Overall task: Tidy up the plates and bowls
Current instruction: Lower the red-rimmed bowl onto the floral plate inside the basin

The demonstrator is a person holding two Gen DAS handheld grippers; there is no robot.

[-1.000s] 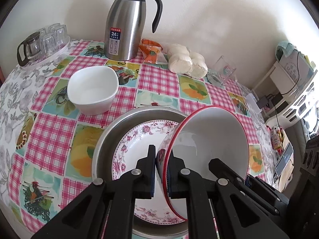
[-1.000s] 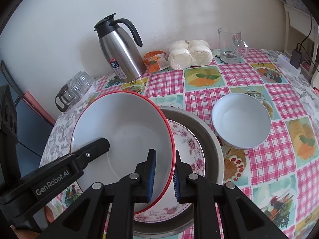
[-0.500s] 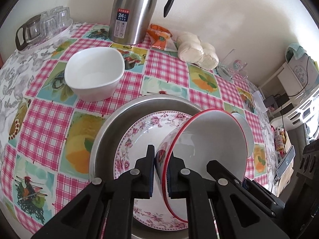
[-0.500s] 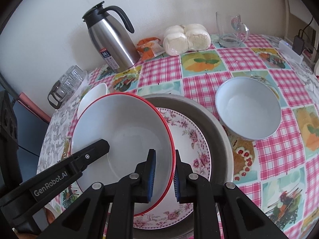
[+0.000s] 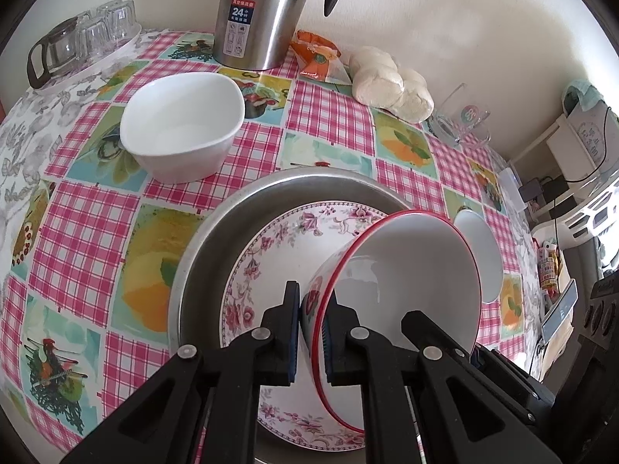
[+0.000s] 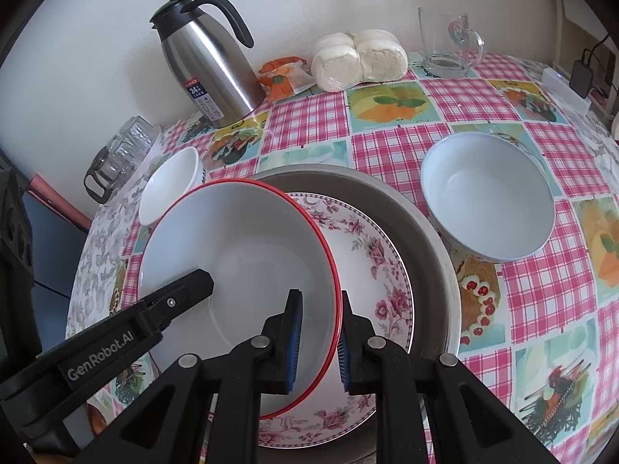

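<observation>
Checked tablecloth [image 5: 89,232] | both hand-held grippers, left [image 5: 312,328] and right [image 6: 318,332], clamped on red-rimmed bowl [image 6: 247,255] rim

Two black plastic grippers are seen. On the left gripper [image 5: 311,338], angular fingers [image 5: 278,332] are lined with ribbed blue pads [image 5: 296,342], and round silver screws [image 5: 261,333] are set at the pivots. The right gripper [image 6: 317,342] is built alike: black fingers [image 6: 363,344], blue ribbed pads [image 6: 296,344], silver screws [image 6: 374,342] along the linkages. In the right wrist view, "GenRobot.AI" is printed in white on one finger of the left gripper, and a small dark screw [image 6: 170,301] is sunk near its tip.
</observation>
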